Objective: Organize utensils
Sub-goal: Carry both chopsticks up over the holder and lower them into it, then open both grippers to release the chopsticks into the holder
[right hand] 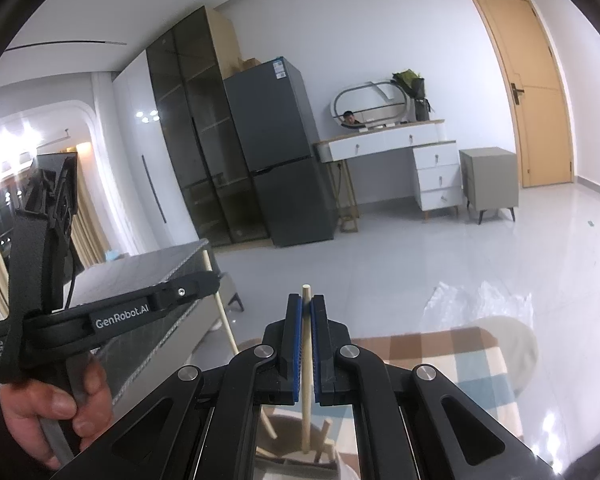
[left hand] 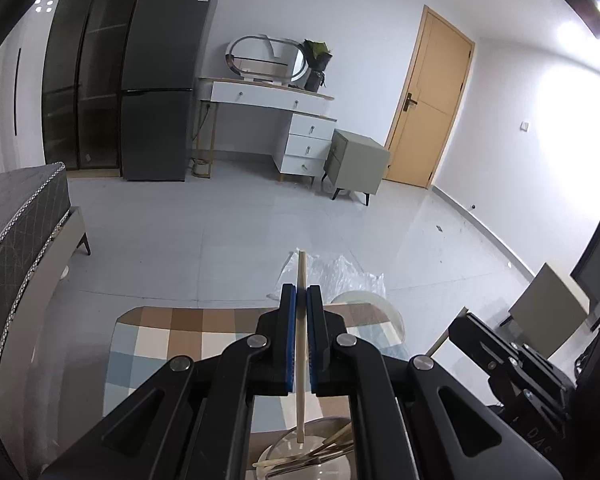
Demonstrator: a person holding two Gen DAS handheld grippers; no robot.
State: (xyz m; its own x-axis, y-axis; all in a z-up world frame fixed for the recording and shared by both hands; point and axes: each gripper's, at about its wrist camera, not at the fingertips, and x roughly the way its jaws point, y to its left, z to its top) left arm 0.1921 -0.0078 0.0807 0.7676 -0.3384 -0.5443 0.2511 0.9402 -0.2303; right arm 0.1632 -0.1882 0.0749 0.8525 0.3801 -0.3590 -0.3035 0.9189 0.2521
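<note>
Chopstick [left hand: 302, 344] | pinched upright in left claw [left hand: 301, 296] | lower end over bowl [left hand: 300, 452]

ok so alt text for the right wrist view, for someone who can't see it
The right gripper is shut on a pale wooden chopstick, held upright over a utensil holder on a checked cloth. At left, a hand holds the left gripper, also clamping a chopstick; behind are a fridge, dresser and door.

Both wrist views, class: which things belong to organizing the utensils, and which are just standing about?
Job:
left gripper shut on chopstick
right gripper shut on round wooden stick
metal bowl of utensils
wooden holder

Standing about:
fridge
dressing table
door
</note>
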